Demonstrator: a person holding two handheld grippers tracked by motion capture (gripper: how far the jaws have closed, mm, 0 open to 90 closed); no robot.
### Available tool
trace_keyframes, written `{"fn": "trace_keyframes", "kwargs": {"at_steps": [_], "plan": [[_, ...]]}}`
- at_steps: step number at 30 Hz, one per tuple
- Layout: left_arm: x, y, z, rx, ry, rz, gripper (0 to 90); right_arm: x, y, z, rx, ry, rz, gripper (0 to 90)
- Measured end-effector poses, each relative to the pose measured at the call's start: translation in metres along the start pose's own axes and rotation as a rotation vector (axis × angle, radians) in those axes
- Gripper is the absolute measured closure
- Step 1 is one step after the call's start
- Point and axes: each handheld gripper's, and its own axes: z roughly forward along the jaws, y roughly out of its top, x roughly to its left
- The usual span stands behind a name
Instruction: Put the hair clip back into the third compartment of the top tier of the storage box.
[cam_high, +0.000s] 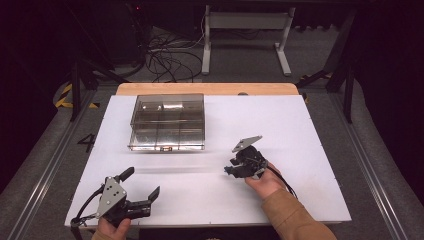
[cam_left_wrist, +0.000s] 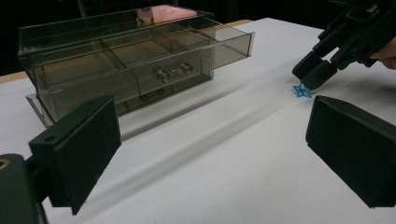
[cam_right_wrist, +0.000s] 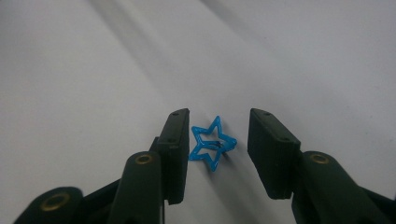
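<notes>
A small blue star-shaped clip (cam_right_wrist: 212, 142) lies flat on the white table top (cam_high: 300, 130). My right gripper (cam_right_wrist: 219, 114) points down at it with a black jaw on each side. The star sits close to the left pad, with a gap to the right pad. From the left gripper view, the right gripper (cam_left_wrist: 315, 72) has its tips just over the star (cam_left_wrist: 302, 91). My left gripper (cam_high: 141, 183) rests near the table's front left with its jaws wide apart and nothing between them (cam_left_wrist: 210, 121).
A smoky clear plastic drawer box (cam_high: 167, 122) stands at the back left of the table. Its upper drawer (cam_left_wrist: 140, 65) is pulled partly out and has several compartments. Cables and a white table frame (cam_high: 245, 30) lie on the floor beyond.
</notes>
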Motion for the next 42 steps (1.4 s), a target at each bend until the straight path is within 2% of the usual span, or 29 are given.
{"fn": "trace_keyframes", "kwargs": {"at_steps": [10,20,24,28,33,42], "plan": [[0.000,0.000,0.000,0.001,0.000,0.000,4.0,-0.002,-0.001,0.002,0.014,0.006,0.019,65.8],[0.000,0.000,0.000,0.001,0.001,0.000,4.0,-0.002,-0.001,0.006,0.038,0.010,0.033,82.0],[0.000,0.000,0.000,0.000,0.000,0.002,4.0,0.000,-0.001,0.003,0.012,0.019,0.030,85.4],[0.000,0.000,0.000,0.000,0.000,0.001,4.0,0.001,0.000,-0.001,-0.010,0.050,0.030,89.3],[-0.001,0.000,0.000,0.000,-0.002,0.003,4.0,0.002,0.001,-0.007,-0.043,0.070,0.031,89.5],[-0.001,0.000,0.000,0.001,-0.001,0.005,4.0,0.008,0.004,-0.021,-0.112,0.059,0.004,89.5]]}}
